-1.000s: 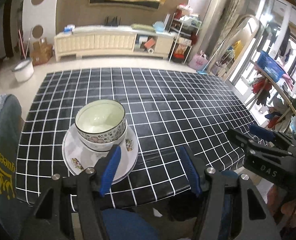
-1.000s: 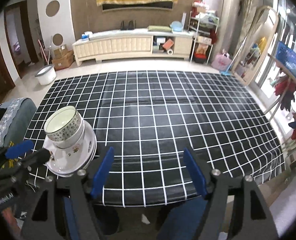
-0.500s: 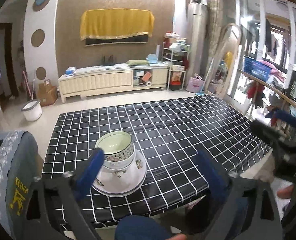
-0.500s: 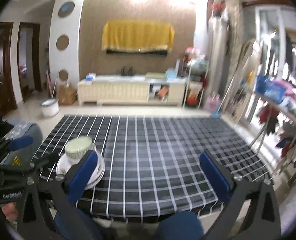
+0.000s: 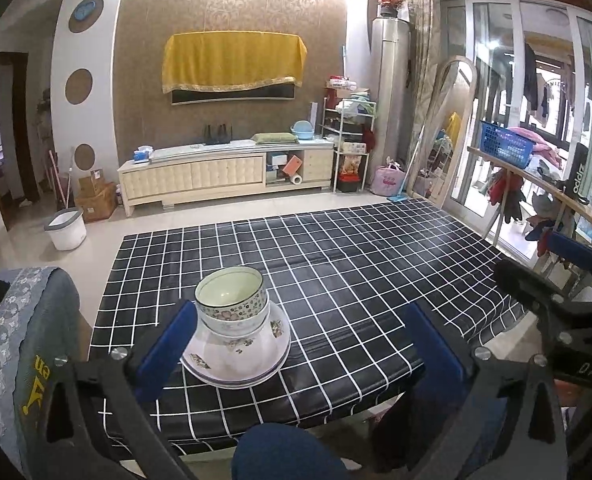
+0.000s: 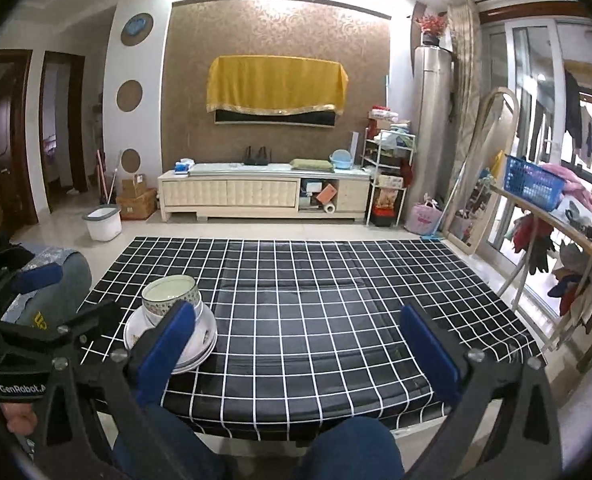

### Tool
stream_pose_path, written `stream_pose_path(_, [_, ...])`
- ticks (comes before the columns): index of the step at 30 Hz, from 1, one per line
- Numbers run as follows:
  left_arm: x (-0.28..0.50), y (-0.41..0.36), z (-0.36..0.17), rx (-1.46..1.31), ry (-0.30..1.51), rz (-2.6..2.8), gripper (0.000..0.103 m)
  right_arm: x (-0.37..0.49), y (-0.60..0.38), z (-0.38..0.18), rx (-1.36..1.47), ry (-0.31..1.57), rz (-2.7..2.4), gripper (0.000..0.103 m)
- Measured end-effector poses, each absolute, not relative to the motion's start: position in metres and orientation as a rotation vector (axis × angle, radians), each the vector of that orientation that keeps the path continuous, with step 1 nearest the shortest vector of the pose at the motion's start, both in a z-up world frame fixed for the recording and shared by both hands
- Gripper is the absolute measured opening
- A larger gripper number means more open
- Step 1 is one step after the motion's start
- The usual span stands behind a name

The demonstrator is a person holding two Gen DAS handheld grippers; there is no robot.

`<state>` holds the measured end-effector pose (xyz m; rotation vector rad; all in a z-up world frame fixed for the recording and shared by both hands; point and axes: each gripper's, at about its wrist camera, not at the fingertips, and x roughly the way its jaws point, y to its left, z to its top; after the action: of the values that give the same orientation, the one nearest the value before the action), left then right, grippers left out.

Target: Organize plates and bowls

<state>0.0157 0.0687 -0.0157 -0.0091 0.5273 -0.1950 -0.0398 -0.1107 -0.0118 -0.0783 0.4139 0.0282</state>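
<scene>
Black cloth with a white grid covers the table (image 5: 336, 280), which fills the lower half of both wrist views. Beyond it stands a cream cabinet (image 5: 223, 176) against a brown patterned wall, with a yellow drape (image 5: 231, 60) hanging above.

On the cloth, near the table's front-left corner, sits a stack of plates (image 5: 235, 354) with 2 nested bowls (image 5: 231, 300) upright on top. The upper bowl carries a floral band round its outside. From the left wrist camera the stack lies at about 11 o'clock, just past the gripper's left finger; from the right wrist camera it lies at about 10 o'clock, partly hidden behind that gripper's left finger.

The left gripper (image 5: 300, 344) hangs over the table's near edge, its jaws having just spread to a wide gap, with only cloth between the blue pads. The right gripper (image 6: 300, 340) is likewise spread wide after opening, gripping nothing, and sits to the right of the stack. Neither touches the dishes. Blue trouser knees (image 6: 348, 448) of the person show at 6 o'clock.
</scene>
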Motion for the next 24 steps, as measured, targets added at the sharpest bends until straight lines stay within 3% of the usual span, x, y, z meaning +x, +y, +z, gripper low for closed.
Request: stream_pose_path(24, [0.0123, 0.0662, -0.0182, -0.019, 0.538, -0.192, 0.103, -0.0445, -0.1081, -0.0155, -0.092, 0.418, 0.041, 0.103])
